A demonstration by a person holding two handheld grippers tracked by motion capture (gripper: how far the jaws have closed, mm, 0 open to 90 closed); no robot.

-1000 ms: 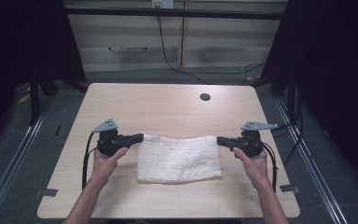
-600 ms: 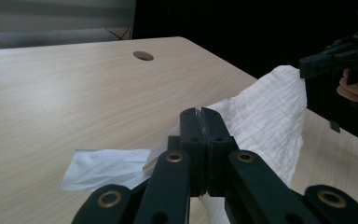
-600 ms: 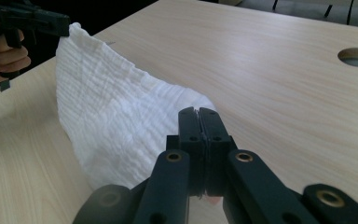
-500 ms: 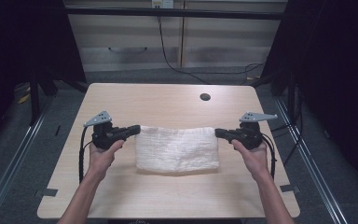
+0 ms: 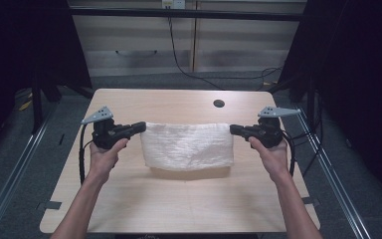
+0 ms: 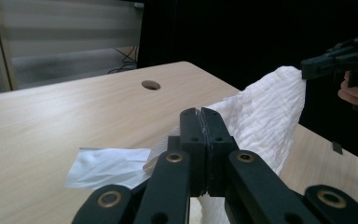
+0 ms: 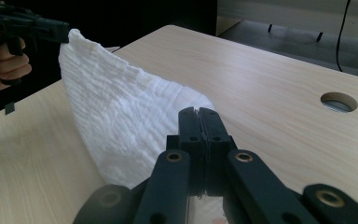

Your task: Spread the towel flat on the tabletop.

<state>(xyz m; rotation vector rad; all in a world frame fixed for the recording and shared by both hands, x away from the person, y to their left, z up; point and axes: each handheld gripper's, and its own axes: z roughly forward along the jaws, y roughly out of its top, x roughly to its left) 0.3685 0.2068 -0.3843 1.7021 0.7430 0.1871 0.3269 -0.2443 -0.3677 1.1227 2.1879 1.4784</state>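
**Towel stretched between my two grippers, above the table**

The white towel (image 5: 188, 146) hangs in the air over the middle of the table (image 5: 179, 204), its top edge pulled taut between my hands and the rest draping down, the lower edge close above the wood or just brushing it; I cannot tell which. It is soft, light cloth with a crinkled weave, so it has no stiffness of its own: it sags wherever I don't hold it, and it will not break or slip easily, since the weave gives the jaws plenty to bite. The top corners are the right places to grip, and that is where I have it. My left gripper (image 5: 140, 127) is clamped on the left top corner, my right gripper (image 5: 233, 130) on the right one; in both gripper views the jaws stand pressed together with cloth running out from them.

The towel's long axis runs left to right across the table, from one gripper to the other, its face turned toward me. A round hole (image 5: 219, 103) sits in the tabletop beyond it.
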